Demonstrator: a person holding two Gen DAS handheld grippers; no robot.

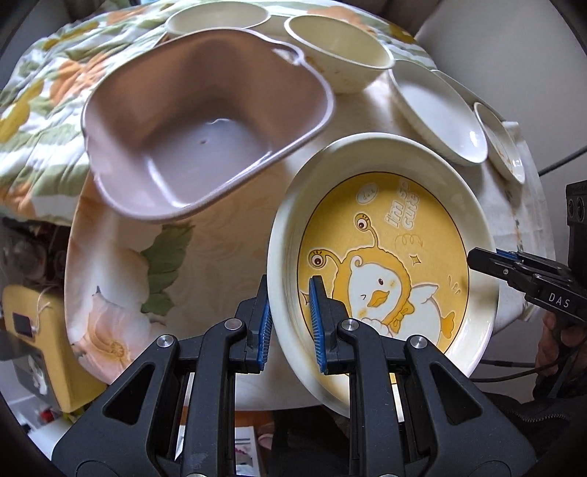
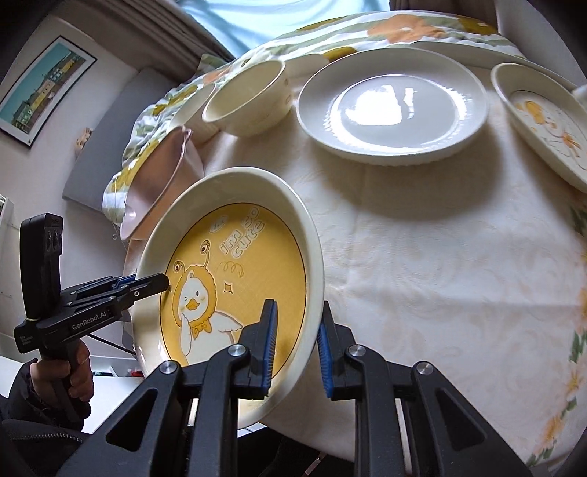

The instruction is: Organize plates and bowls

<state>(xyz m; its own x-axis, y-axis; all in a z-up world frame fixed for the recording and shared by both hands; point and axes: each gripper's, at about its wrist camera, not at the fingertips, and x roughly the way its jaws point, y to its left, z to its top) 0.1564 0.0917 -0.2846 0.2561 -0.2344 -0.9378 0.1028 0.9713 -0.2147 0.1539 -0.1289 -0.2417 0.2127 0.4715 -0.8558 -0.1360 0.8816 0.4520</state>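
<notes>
A cream-rimmed plate with a yellow duck picture (image 1: 385,257) (image 2: 238,264) hangs tilted over the near edge of the table, held from two sides. My left gripper (image 1: 290,293) is shut on its left rim, one blue pad inside and one outside. In the right wrist view, my right gripper (image 2: 297,312) is shut on the opposite rim. Each gripper also shows in the other view: the right gripper (image 1: 475,257) and the left gripper (image 2: 163,284). A pink plastic basin (image 1: 190,139) (image 2: 157,183) sits beyond the plate.
Further back on the floral tablecloth (image 2: 440,257) stand two cream bowls (image 1: 341,47) (image 1: 216,18), a plain white plate (image 2: 392,106) (image 1: 436,110) and a small duck plate (image 2: 543,121) (image 1: 502,143). A hand (image 2: 73,370) grips the left tool's handle.
</notes>
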